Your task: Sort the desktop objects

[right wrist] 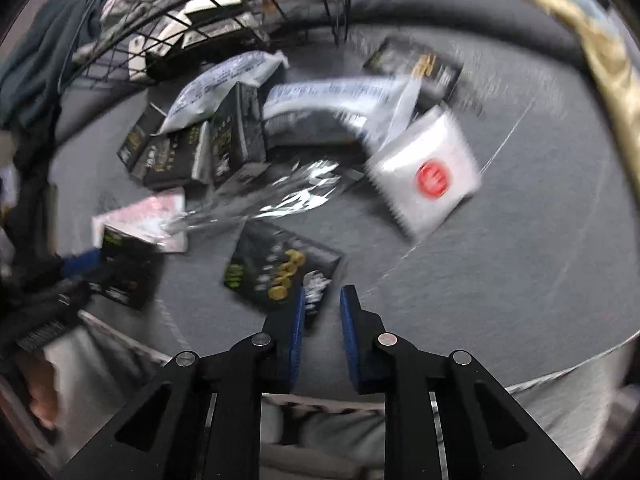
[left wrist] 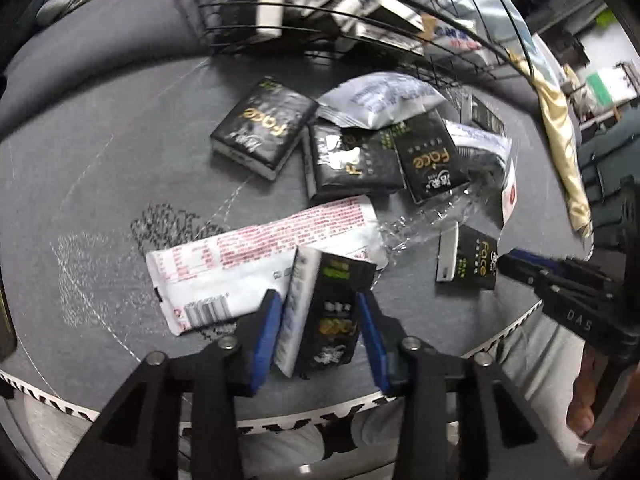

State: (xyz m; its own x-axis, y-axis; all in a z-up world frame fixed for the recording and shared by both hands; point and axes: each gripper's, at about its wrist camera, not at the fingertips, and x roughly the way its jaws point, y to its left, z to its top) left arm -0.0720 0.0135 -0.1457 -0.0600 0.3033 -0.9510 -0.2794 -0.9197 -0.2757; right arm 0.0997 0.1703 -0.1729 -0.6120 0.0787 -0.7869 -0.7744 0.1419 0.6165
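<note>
On a grey tabletop (left wrist: 100, 152) strewn with tissue packs, sorting into the black wire basket (left wrist: 256, 12) at the far edge appears to be under way. A long white pack with red print (left wrist: 256, 256) lies near the front edge, black packs clustered behind it toward the basket. The left gripper (left wrist: 318, 320), pointed steeply down, has its blue fingers (left wrist: 267, 332) on either side of a black tissue pack (left wrist: 324, 312) standing tilted on its edge over the white one; the grip looks to be on, though the far pad's contact is unclear. To carry it well, squeeze square across the narrow faces and lift clear before swinging to the basket. The right gripper (right wrist: 322, 320) angles down at the front edge, fingers narrowly parted and pinching nothing, one corner of another black pack (right wrist: 280, 268) just beside them.
</note>
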